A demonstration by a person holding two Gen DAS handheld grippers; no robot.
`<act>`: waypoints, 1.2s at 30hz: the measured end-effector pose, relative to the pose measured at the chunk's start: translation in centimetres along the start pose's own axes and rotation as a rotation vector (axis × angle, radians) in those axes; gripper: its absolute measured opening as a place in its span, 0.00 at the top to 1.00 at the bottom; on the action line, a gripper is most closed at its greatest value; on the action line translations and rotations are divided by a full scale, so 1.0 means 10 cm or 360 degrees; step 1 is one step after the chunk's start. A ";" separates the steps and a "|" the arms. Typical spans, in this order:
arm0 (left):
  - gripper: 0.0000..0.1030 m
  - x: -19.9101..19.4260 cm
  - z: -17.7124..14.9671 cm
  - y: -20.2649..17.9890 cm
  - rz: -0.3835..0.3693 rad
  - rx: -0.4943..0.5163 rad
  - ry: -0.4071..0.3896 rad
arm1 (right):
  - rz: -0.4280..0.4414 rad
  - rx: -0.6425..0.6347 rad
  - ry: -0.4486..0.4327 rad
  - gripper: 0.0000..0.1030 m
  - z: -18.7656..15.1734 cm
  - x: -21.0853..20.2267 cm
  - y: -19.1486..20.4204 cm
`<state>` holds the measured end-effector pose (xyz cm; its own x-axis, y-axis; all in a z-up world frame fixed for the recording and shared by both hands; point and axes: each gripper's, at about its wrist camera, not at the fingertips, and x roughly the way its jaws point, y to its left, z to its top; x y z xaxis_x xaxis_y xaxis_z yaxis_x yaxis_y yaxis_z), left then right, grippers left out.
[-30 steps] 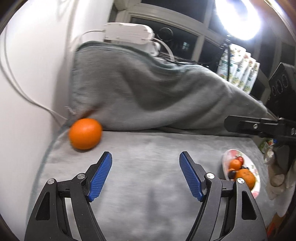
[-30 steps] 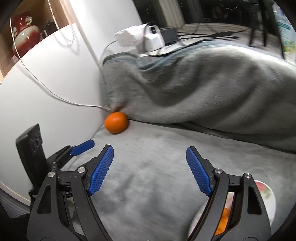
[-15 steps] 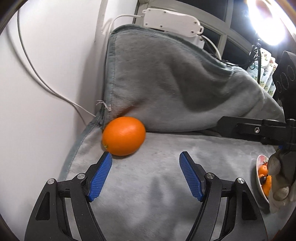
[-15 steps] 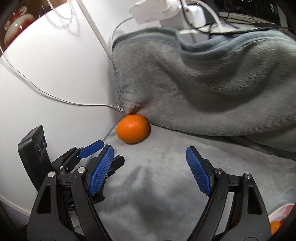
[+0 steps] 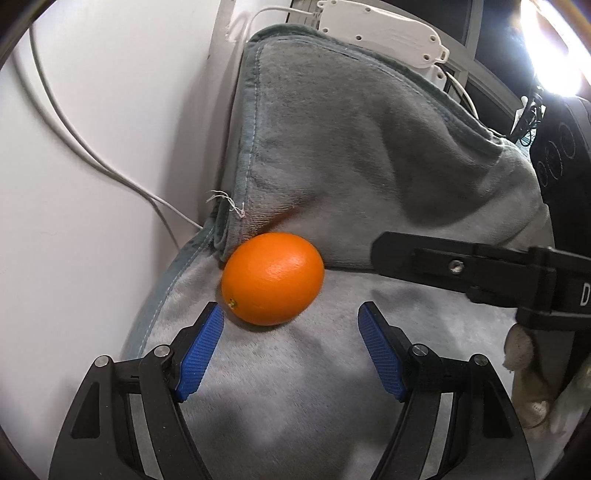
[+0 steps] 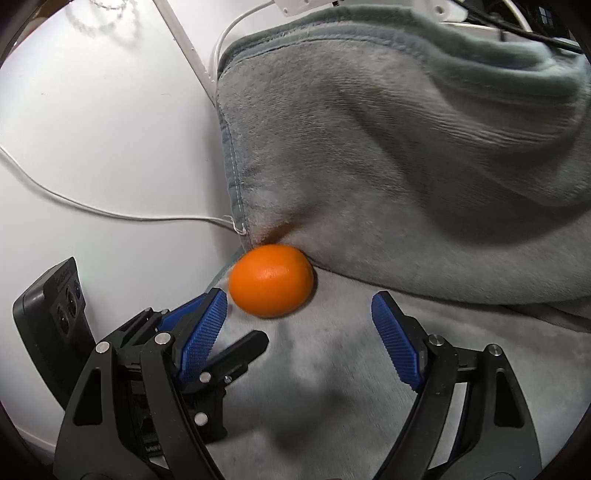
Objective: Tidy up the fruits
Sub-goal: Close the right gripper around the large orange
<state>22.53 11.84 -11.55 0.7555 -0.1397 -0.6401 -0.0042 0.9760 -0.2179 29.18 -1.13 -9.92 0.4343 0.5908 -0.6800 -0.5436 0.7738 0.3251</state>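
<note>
An orange (image 5: pixel 272 278) lies on the grey blanket (image 5: pixel 314 387), tucked against the raised blanket fold near the white wall. It also shows in the right wrist view (image 6: pixel 271 280). My left gripper (image 5: pixel 291 328) is open and empty, its blue fingertips just short of the orange, the left pad nearly touching it. My right gripper (image 6: pixel 299 317) is open and empty, a little behind and to the right of the left one. The left gripper's fingers (image 6: pixel 236 350) show in the right wrist view, and one right finger (image 5: pixel 461 266) shows in the left wrist view.
A white wall (image 5: pixel 92 166) with a white cable (image 5: pixel 92 155) bounds the left side. The blanket rises over a bulky hump (image 5: pixel 369 147) behind the orange. A white power strip (image 5: pixel 380 33) sits on top. A bright lamp (image 5: pixel 561 55) glares at the upper right.
Both grippers have moved forward and left toward the orange, which now looms larger just ahead of the left fingertips. The plate of fruit has left both views. Jaws stayed open.
</note>
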 end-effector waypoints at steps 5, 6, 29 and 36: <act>0.27 0.09 0.03 0.12 -0.0016 -0.0028 0.0019 | 0.0010 -0.0006 0.0007 0.19 0.05 0.17 0.04; 0.27 0.12 0.04 0.16 -0.0031 -0.0048 0.0028 | 0.0014 0.0000 0.0006 0.19 0.06 0.20 0.04; 0.27 0.37 0.04 0.36 -0.0100 -0.0075 0.0093 | 0.0124 0.0121 0.0068 0.31 0.15 0.79 -0.01; 0.28 0.47 0.05 0.39 -0.0109 -0.0079 0.0117 | 0.0170 0.0128 0.0065 0.38 0.15 0.80 0.01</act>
<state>26.38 15.06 -15.06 0.7049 -0.2195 -0.6745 0.0119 0.9544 -0.2982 33.68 3.99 -14.32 0.3467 0.6621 -0.6644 -0.5249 0.7240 0.4476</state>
